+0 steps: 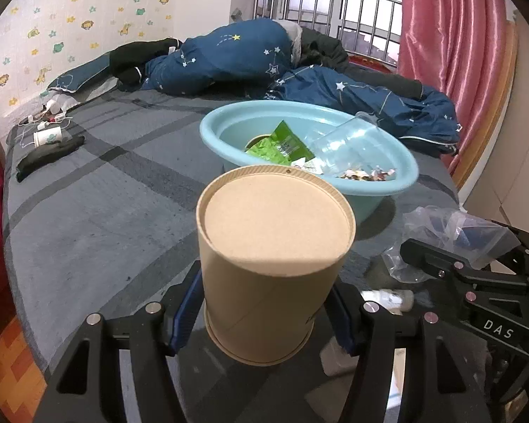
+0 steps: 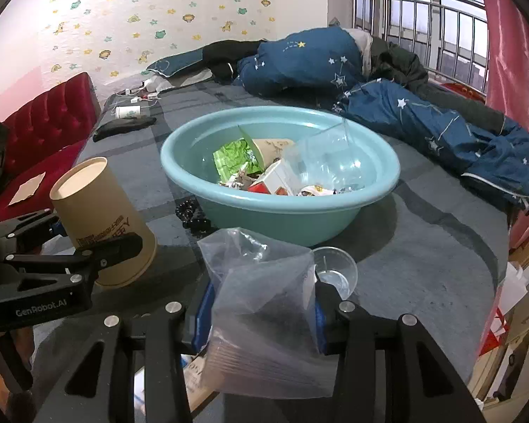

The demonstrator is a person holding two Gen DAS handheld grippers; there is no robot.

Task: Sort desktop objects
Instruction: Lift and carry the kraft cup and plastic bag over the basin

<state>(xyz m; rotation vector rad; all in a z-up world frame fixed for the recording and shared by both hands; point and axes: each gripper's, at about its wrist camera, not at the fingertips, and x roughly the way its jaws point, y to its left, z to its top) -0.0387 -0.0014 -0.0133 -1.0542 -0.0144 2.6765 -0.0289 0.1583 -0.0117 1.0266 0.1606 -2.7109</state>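
My left gripper is clamped on an upside-down brown paper cup, its blue pads pressing the cup's sides low down near the rim, base facing up and toward the camera. My right gripper is clamped on a clear plastic bag that looks to hold a stack of clear cups, the film bunched between the pads. Taking the blue basin on the bed as my landmark: the paper cup hangs just in front of it and to its left as the right wrist view shows it, and the bag hangs in front of its near rim, both lifted clear of the grey checked bedcover. Inside the basin already lie a green wrapper, a red-and-white carton and a crumpled clear container. A small clear cup sits on the bedcover just before the basin, beside the bag, and black beads lie against the basin's near left foot. Farther back, well left of the basin, a white cup and a black cloth wait. I judge this as the carry step: both items are gripped and need taking over the basin's rim, then letting go, one at a time so that they don't collide.
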